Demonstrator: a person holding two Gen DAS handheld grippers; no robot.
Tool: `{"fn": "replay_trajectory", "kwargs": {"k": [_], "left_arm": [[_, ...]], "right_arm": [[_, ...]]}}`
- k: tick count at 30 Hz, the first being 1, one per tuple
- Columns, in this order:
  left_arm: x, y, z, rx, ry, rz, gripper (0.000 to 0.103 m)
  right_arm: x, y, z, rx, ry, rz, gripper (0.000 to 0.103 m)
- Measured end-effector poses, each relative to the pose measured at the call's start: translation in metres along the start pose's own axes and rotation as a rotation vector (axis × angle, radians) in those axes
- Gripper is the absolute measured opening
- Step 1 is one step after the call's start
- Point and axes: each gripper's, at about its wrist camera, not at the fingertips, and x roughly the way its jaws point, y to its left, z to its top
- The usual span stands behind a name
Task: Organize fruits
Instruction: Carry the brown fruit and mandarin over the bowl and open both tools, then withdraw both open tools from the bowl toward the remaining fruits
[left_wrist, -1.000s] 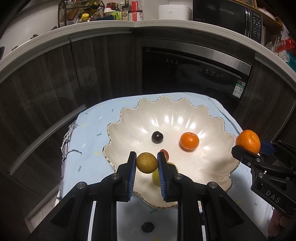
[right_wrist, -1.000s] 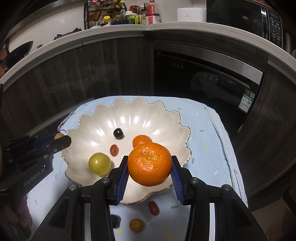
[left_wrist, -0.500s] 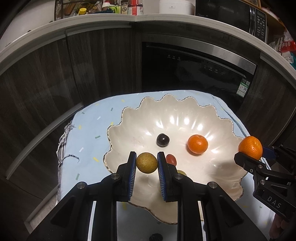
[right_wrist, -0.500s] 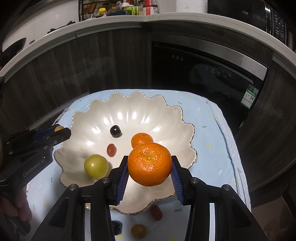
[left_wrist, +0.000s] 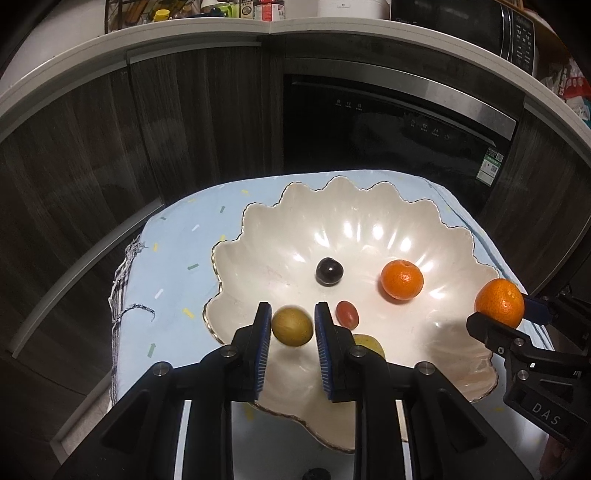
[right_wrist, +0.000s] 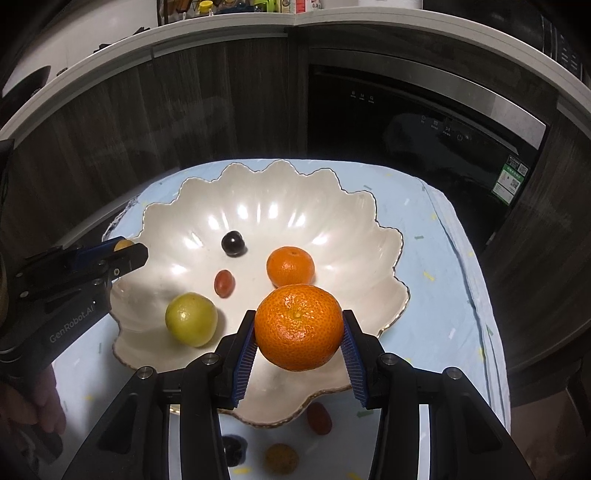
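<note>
A white scalloped bowl (left_wrist: 295, 221) (right_wrist: 207, 206) sits on a light blue cloth. It holds a dark grape (left_wrist: 329, 271) (right_wrist: 233, 243), a small red fruit (left_wrist: 347, 314) (right_wrist: 224, 283), a mandarin (left_wrist: 402, 279) (right_wrist: 290, 267) and a yellow-green fruit (right_wrist: 191, 324). My left gripper (left_wrist: 291, 326) is shut on a small brownish-yellow fruit (left_wrist: 291, 326) above the bowl's near left rim. My right gripper (right_wrist: 299, 328) is shut on a large mandarin (right_wrist: 299, 326) (left_wrist: 499, 302) above the bowl's near right rim.
On the cloth in front of the bowl lie a red fruit (right_wrist: 319, 422), a small orange-brown fruit (right_wrist: 281, 458) and a dark grape (right_wrist: 232, 448). Dark cabinets and a built-in appliance (left_wrist: 388, 122) stand behind the table. The cloth's edge (left_wrist: 122, 295) drops off at left.
Both grippers have moved forward over the bowl with their fruits still held. The bowl now lies closer beneath them.
</note>
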Motion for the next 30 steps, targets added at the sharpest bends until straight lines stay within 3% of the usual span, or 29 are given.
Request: {"fn": "replay_trajectory", "kwargs": {"k": [3,6,8,15,25,30], "left_arm": [[-0.003,0.0,0.0,-0.004,-0.008,0.009,0.045],[-0.006,-0.001,0.0,-0.003,-0.014,0.016,0.051],[-0.008,-0.001,0.0,-0.002,-0.016,0.021,0.057],[-0.017,-0.001,0.0,-0.007,-0.034,0.04,0.075],[-0.031,0.002,0.0,-0.021,-0.057,0.06,0.086],[-0.042,0.001,-0.001,-0.022,-0.074,0.073,0.089]], "right_arm": [[-0.001,0.0,0.0,0.003,-0.001,0.004,0.048],[-0.004,0.001,0.001,0.002,-0.021,-0.008,0.065],[-0.009,0.0,0.001,0.003,-0.046,-0.027,0.07],[-0.014,-0.003,0.004,0.015,-0.062,-0.048,0.071],[-0.025,-0.003,0.005,0.023,-0.084,-0.061,0.071],[-0.033,-0.003,0.005,0.026,-0.108,-0.071,0.077]]}}
